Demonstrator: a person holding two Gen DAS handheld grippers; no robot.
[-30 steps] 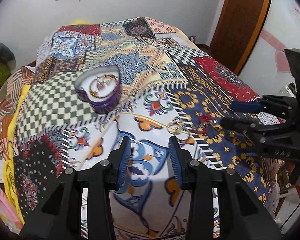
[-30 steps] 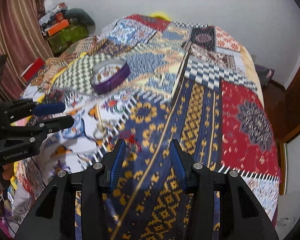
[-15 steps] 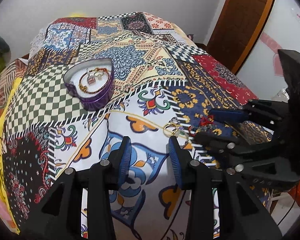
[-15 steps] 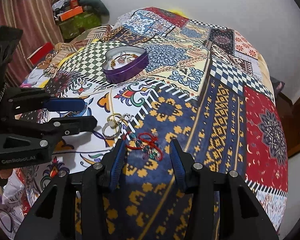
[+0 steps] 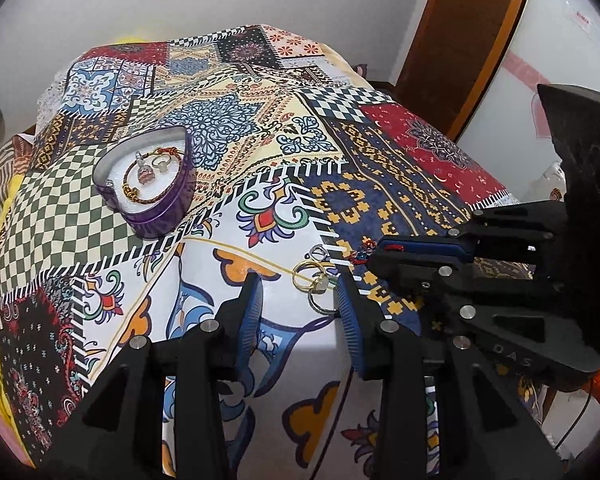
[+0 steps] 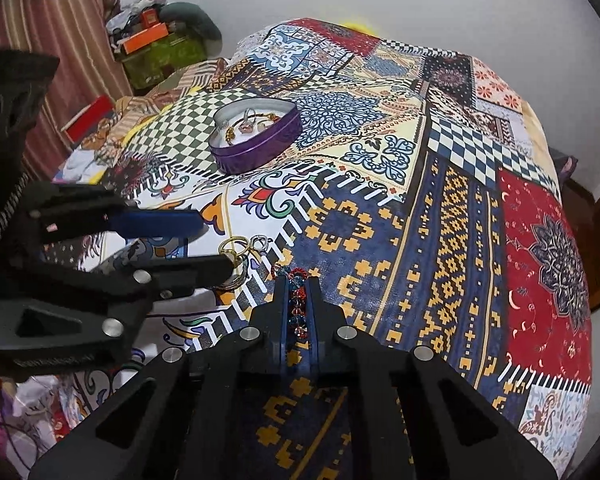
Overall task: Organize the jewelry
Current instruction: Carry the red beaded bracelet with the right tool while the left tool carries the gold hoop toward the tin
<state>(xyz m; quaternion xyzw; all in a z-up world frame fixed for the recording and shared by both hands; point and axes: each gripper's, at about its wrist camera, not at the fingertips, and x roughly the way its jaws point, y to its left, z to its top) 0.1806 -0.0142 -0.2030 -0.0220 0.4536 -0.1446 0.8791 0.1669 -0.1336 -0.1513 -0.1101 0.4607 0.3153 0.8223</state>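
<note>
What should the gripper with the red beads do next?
Probably lift. The right gripper has shut on the red beaded bracelet, which still lies on the bedspread. Raising it would free it to carry toward the purple heart tin, where other jewelry already sits.

Patchwork bedspread [image 5: 236, 148], wooden door [image 5: 464, 36]

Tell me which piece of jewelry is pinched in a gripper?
The red and blue beaded bracelet, clamped in the right gripper; the gold rings lie loose beside it.

Patchwork-covered bed [image 6: 440, 216]: purple heart tin [image 6: 256, 144], loose rings [image 5: 314, 276], red-blue beaded bracelet [image 6: 296, 300].
</note>
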